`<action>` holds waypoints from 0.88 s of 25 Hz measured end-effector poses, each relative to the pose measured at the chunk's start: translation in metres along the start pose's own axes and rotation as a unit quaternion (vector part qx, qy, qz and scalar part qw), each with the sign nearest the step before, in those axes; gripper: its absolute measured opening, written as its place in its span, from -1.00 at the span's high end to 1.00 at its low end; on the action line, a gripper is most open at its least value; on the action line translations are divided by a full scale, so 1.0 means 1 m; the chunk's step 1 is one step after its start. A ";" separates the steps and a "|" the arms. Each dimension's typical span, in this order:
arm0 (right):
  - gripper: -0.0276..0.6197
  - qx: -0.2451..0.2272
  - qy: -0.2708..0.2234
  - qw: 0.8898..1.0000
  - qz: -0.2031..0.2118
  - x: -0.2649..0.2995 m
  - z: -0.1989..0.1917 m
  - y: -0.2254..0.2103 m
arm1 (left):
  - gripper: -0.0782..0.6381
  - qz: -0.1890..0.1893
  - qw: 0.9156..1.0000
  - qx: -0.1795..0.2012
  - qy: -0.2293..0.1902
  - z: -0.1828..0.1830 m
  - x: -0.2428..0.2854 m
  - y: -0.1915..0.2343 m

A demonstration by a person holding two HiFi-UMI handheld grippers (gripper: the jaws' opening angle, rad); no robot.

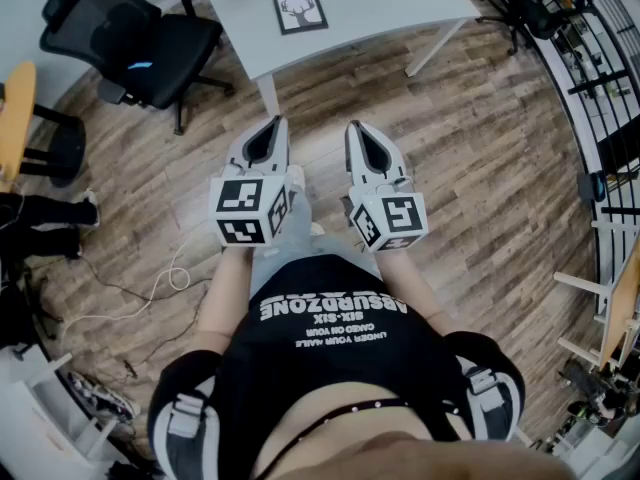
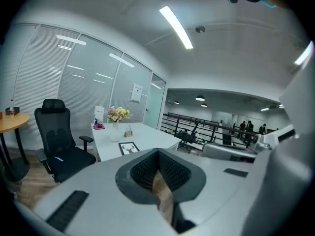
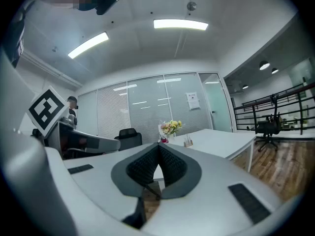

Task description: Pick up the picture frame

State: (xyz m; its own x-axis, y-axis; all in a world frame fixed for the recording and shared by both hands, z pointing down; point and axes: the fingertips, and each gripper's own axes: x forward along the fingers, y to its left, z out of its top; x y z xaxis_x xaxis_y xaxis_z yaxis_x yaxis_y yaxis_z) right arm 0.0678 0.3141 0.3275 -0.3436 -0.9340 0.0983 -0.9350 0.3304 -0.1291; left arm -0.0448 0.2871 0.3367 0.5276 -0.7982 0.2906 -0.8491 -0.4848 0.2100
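Head view: the left gripper [image 1: 273, 128] and the right gripper [image 1: 357, 128] are held side by side above the wooden floor [image 1: 480, 168], tips pointed toward the white table [image 1: 400, 8].
Task object: the picture frame [image 1: 300, 11] is laid flat on the white table near its front edge, well apart from both grippers; a black antlered deer head on white is enclosed by a dark border.
Left jaws: they are seen closed tip to tip in the left gripper view, and nothing is gripped.
Right jaws: they are likewise brought together at the tips in the right gripper view, and nothing is held.
Writing: "ABSURDZONE" is printed in white on the black shirt [image 1: 335, 343], seen upside down; the smaller lines under it cannot be read with certainty. The sheet [image 2: 136, 91] stuck on the glass wall is too small to be read.
Markers: black-and-white square patterns are carried on each gripper's cube.
Surroundings: a black office chair [image 1: 150, 43] is placed left of the table; a round wooden table [image 1: 15, 113] is cut off by the left edge; a pale cable [image 1: 172, 286] is strewn on the floor; a vase of flowers [image 2: 117, 119] and a white paper bag [image 2: 100, 116] are set on the table beyond the frame.
In the way: the table leg [image 1: 268, 93] and front edge are found between the grippers and the frame.
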 end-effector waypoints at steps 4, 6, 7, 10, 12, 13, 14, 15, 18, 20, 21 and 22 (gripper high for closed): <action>0.87 0.003 0.004 1.000 -0.006 0.030 -0.002 -0.018 | 0.74 -0.002 1.000 0.002 0.006 0.004 0.032 0.014; 0.87 0.000 0.012 1.000 -0.010 0.049 -0.001 -0.026 | 0.74 -0.004 1.000 0.001 0.011 0.009 0.048 0.026; 0.87 -0.003 0.016 1.000 -0.012 0.060 0.000 -0.031 | 0.74 -0.003 1.000 0.000 0.012 0.011 0.057 0.033; 0.87 -0.010 0.025 1.000 -0.014 0.090 0.002 -0.044 | 0.74 -0.002 1.000 -0.007 0.014 0.021 0.085 0.054; 0.87 -0.011 0.027 0.999 -0.016 0.114 0.005 -0.053 | 0.74 -0.004 1.000 -0.011 0.014 0.029 0.105 0.067; 0.87 -0.011 0.027 0.999 -0.015 0.127 0.007 -0.056 | 0.74 -0.005 1.000 -0.011 0.015 0.033 0.116 0.074; 0.87 -0.011 0.028 0.999 -0.015 0.142 0.008 -0.059 | 0.74 -0.007 1.000 -0.011 0.018 0.037 0.128 0.082; 0.87 -0.011 0.030 0.999 -0.014 0.156 0.009 -0.062 | 0.74 -0.010 1.000 -0.012 0.021 0.041 0.139 0.089; 0.87 -0.011 0.038 0.999 -0.011 0.188 0.010 -0.065 | 0.74 -0.018 0.999 -0.019 0.032 0.044 0.166 0.105; 0.87 -0.010 0.041 0.999 -0.011 0.199 0.006 -0.066 | 0.74 -0.025 0.999 -0.019 0.038 0.044 0.177 0.110; 0.87 -0.009 0.043 0.999 -0.012 0.204 0.004 -0.067 | 0.74 -0.028 0.999 -0.018 0.040 0.044 0.182 0.111; 0.87 -0.008 0.045 0.999 -0.013 0.207 0.001 -0.067 | 0.74 -0.030 0.999 -0.017 0.042 0.043 0.186 0.113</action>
State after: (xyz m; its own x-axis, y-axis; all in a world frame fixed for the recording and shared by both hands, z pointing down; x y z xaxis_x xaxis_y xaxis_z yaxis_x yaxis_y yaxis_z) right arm 0.0595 0.0984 0.3552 -0.3247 -0.9266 0.1894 -0.9449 0.3088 -0.1089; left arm -0.0436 0.0687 0.3741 0.5786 -0.7346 0.3544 -0.8156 -0.5171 0.2598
